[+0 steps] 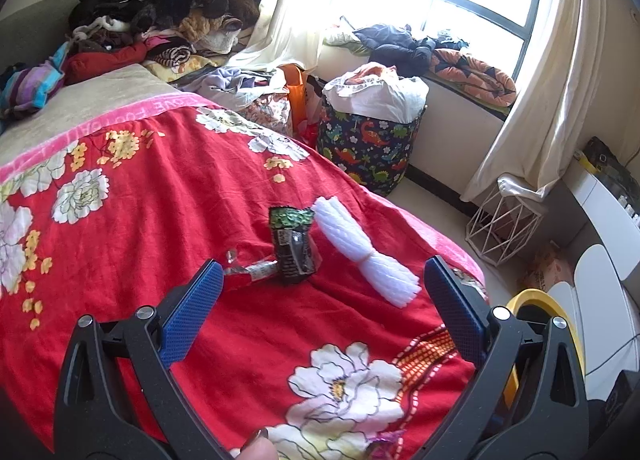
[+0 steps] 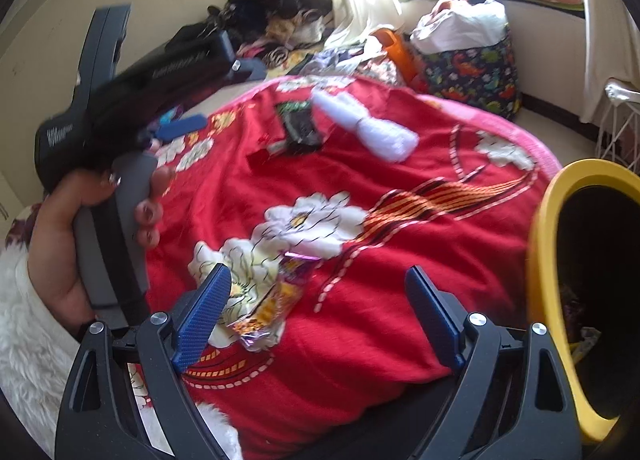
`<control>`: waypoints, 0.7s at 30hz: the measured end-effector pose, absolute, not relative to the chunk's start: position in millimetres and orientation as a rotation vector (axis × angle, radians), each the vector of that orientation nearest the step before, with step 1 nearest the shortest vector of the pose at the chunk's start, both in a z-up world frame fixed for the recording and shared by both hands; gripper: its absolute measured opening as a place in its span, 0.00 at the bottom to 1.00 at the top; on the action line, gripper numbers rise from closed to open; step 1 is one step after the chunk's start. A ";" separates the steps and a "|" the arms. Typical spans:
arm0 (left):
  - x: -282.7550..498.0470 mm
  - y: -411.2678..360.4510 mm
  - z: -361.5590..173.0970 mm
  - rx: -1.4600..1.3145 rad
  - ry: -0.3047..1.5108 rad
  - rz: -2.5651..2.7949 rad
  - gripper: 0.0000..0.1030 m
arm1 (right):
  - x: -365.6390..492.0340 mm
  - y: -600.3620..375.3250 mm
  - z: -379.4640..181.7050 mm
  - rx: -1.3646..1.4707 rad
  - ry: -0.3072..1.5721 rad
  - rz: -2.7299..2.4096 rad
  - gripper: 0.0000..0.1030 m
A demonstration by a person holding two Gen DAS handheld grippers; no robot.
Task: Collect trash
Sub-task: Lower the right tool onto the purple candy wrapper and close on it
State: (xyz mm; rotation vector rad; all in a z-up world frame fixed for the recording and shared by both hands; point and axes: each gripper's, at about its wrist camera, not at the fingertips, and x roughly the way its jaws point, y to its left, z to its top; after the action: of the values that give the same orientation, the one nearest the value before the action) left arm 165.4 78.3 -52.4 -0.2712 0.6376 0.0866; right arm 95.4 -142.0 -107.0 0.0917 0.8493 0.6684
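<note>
Red flowery blanket [image 1: 168,244] on the bed, dark wrapper [image 1: 292,246] and white foam roll [image 1: 362,256] lying ahead of the left gripper [image 1: 320,292], its blue fingers spread wide and empty, orange shiny wrapper [image 2: 268,306] between the right gripper's [image 2: 320,292] wide, empty fingers, yellow bin [image 2: 548,260] on the right.

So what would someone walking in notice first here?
Probably the red floral bedspread, filling most of both views. Then the litter on it: a dark snack wrapper beside white foam netting, and a shiny orange wrapper nearer the yellow bin at the bedside.
</note>
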 end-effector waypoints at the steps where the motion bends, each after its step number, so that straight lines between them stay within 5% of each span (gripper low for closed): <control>1: 168.8 80.3 -53.9 -0.270 0.645 0.087 0.90 | 97.3 -135.3 -111.0 0.075 0.864 0.674 0.83; 7: 197.1 86.7 -68.3 -0.251 0.695 0.075 0.87 | 107.8 -110.6 -133.3 0.048 0.946 0.717 0.73; 10: 214.3 89.2 -76.6 -0.233 0.723 0.077 0.85 | 111.3 -104.3 -141.1 0.044 0.982 0.741 0.57; 12: 225.9 90.8 -82.7 -0.218 0.744 0.084 0.82 | 112.3 -101.0 -144.7 0.042 1.003 0.767 0.33; 15: 238.7 95.2 -89.8 -0.217 0.767 0.102 0.78 | 109.3 -99.3 -143.9 0.025 0.996 0.792 0.20; 21: 251.8 101.9 -101.3 -0.268 0.800 0.114 0.60 | 101.3 -110.3 -132.3 0.023 0.921 0.798 0.18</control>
State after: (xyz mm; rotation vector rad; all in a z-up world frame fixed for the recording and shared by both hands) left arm 251.8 101.9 -101.3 -0.2677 0.7998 0.1142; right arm 101.3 -110.3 -132.3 0.0233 0.9215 0.7982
